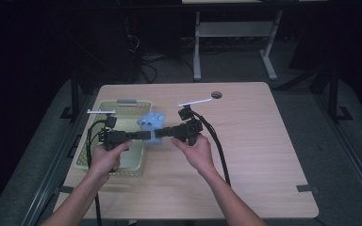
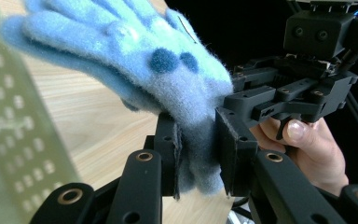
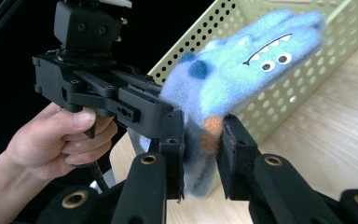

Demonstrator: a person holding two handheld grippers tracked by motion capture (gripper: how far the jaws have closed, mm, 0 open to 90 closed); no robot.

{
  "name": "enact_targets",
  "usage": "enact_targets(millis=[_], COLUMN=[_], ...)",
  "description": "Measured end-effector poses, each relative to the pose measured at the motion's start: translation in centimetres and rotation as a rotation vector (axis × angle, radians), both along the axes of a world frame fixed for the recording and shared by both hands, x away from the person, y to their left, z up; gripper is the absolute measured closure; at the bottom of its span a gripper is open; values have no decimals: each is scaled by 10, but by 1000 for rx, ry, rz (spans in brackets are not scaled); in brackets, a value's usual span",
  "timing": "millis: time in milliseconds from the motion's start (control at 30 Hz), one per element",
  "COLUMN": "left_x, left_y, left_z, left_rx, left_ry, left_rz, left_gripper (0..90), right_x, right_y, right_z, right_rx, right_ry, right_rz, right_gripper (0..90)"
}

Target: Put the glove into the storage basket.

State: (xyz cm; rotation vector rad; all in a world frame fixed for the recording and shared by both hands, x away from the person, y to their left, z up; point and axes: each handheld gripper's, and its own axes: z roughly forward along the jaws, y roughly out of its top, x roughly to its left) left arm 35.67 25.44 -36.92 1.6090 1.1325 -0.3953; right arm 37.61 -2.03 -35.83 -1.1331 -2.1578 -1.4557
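Above the table point(image 1: 264, 155), you hold the blue glove point(image 1: 152, 123) between both grippers beside the basket point(image 1: 104, 107). Left gripper point(image 2: 199, 154): jaws pinch its soft, floppy cuff. Right gripper point(image 3: 201, 156): clamped there too; grip the fabric deep.

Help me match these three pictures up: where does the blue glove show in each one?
High view: the blue glove is left of centre, held between both grippers beside the basket.
Left gripper view: glove runs from upper left into the jaws at centre.
Right gripper view: glove is centre to upper right, its cuff between the jaws.
Shared landmark: the green basket.
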Motion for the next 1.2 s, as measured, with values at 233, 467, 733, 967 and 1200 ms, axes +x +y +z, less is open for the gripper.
enact_targets(millis=[233,467,733,967,1200], left_x=[2,2,2,1,4], left_y=[17,32,48,63,71], left_z=[4,4,3,1,-5], left_rx=[14,27,43,56,73], left_ry=[-13,-5,2,13,31], left_rz=[13,29,40,54,55], left_gripper=[718,720,722,722,723], right_x=[6,10,15,18,22], right_y=[18,34,51,67,78], right_z=[1,-1,-5,-10,-19], right_rx=[11,16,17,30,24], right_ry=[5,17,25,50,68], right_rz=[10,20,40,50,60], right_gripper=[732,729,722,717,713])
